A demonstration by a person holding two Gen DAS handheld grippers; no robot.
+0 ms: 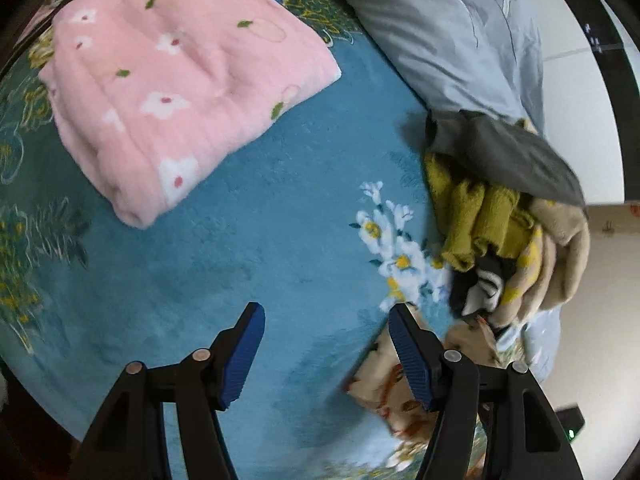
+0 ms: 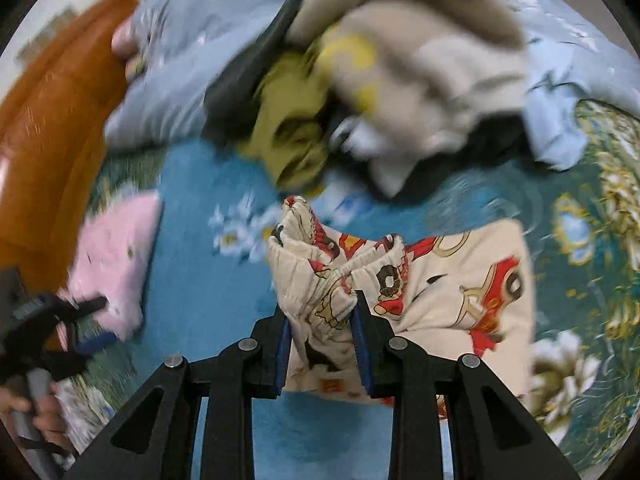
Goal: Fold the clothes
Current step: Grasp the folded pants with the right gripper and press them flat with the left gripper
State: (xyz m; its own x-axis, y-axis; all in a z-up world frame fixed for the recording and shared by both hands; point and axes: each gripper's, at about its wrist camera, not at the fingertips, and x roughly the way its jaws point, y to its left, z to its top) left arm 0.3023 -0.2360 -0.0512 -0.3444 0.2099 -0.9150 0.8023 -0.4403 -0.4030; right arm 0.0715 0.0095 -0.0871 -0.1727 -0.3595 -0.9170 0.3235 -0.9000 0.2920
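**Right jaws clamp the printed shorts, left jaws hang wide over the blanket**

Closest in, the right gripper (image 2: pixel 320 312) has its blue-padded jaws pinched on the elastic waistband of the cream cartoon-print shorts (image 2: pixel 460 280); the bunched waistband stands up between the pads while the rest of the garment lies flat on the blue floral blanket (image 2: pixel 200 280) to the right. The right wrist view is smeared with blur. Over on the other side, the left gripper (image 1: pixel 326 344) hovers above bare blanket, jaws spread wide, nothing between them. A corner of the printed shorts peeks out just beside and behind its right finger. Up ahead of the shorts sits the untidy clothes pile (image 1: pixel 504 232): an olive knit, a beige fleece, a dark grey piece on top, something black-and-white underneath. It leans against a pale blue duvet (image 1: pixel 440 32). A folded pink flowered garment (image 1: pixel 168 92) rests well apart on the far side of the blanket. At the lower left edge of the right wrist view, a hand (image 2: pixel 36 412) grips the left tool's handle.
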